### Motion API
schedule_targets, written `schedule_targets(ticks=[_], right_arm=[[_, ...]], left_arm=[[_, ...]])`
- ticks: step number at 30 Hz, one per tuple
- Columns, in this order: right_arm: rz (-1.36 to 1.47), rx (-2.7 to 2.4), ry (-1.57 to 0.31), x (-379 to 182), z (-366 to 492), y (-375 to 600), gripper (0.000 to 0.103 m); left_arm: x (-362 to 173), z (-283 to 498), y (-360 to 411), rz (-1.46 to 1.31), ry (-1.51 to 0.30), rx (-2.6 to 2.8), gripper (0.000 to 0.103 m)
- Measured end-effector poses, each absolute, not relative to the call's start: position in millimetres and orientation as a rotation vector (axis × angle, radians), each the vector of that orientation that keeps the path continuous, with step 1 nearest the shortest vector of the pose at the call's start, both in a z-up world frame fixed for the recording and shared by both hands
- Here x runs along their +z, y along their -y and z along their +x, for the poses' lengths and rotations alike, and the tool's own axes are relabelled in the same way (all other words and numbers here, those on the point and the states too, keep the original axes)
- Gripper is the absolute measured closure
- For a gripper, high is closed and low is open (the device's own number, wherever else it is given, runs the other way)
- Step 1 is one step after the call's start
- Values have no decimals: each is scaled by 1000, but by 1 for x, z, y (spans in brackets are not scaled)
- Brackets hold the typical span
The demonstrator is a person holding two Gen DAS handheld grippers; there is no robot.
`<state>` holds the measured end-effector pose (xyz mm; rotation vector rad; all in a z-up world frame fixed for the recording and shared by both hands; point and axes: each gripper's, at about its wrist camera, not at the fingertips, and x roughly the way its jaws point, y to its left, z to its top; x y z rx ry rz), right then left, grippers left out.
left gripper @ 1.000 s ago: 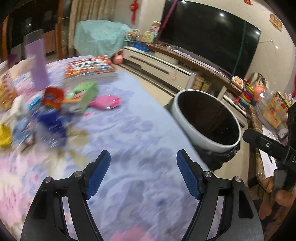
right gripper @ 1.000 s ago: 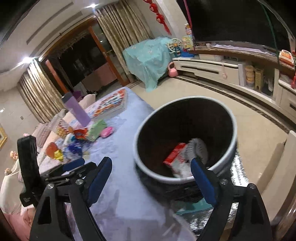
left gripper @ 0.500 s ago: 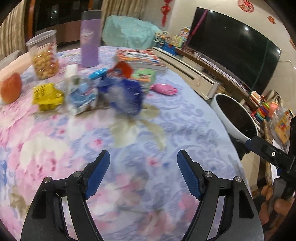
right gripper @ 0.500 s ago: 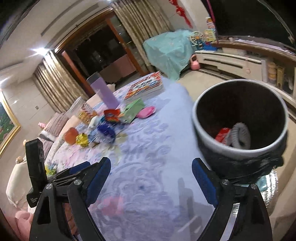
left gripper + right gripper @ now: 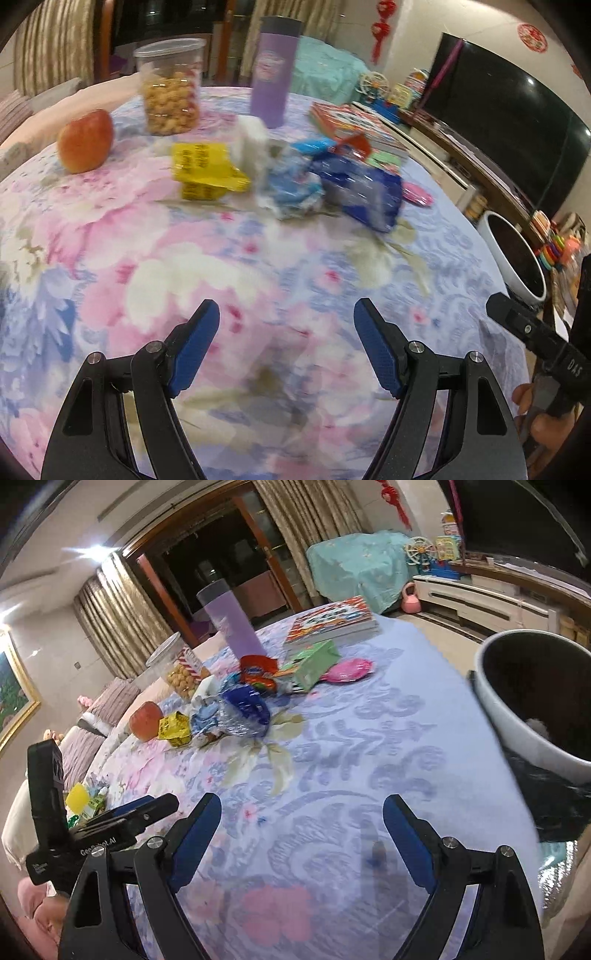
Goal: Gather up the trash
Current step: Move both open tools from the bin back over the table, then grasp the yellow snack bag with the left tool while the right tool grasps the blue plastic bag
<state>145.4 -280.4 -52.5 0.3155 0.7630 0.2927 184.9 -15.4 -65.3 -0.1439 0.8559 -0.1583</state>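
Trash (image 5: 295,181) wrappers: crinkled blue, yellow, heaped together

Floral tablecloth (image 5: 155,258) covers table. Apple (image 5: 85,141) at far left; clear jar of round snacks (image 5: 170,85) behind it. Purple tumbler (image 5: 274,71) upright. Stacked books (image 5: 332,623), green box (image 5: 317,661), pink disc (image 5: 347,670) nearby. Television (image 5: 517,122) on wall.

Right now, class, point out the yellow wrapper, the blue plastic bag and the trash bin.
yellow wrapper (image 5: 201,166), left wrist view, on its printed top face.
blue plastic bag (image 5: 365,194), left wrist view, middle of the crumpled film.
trash bin (image 5: 517,723), right wrist view, on its white outer wall.
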Motion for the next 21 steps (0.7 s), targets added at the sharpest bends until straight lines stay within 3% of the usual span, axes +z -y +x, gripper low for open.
schedule_targets(ticks=[21], right_arm=[[253,350,-763,-56,220,219,12]], left_arm=[[-59,266,-37,-165,-843,-75,26]])
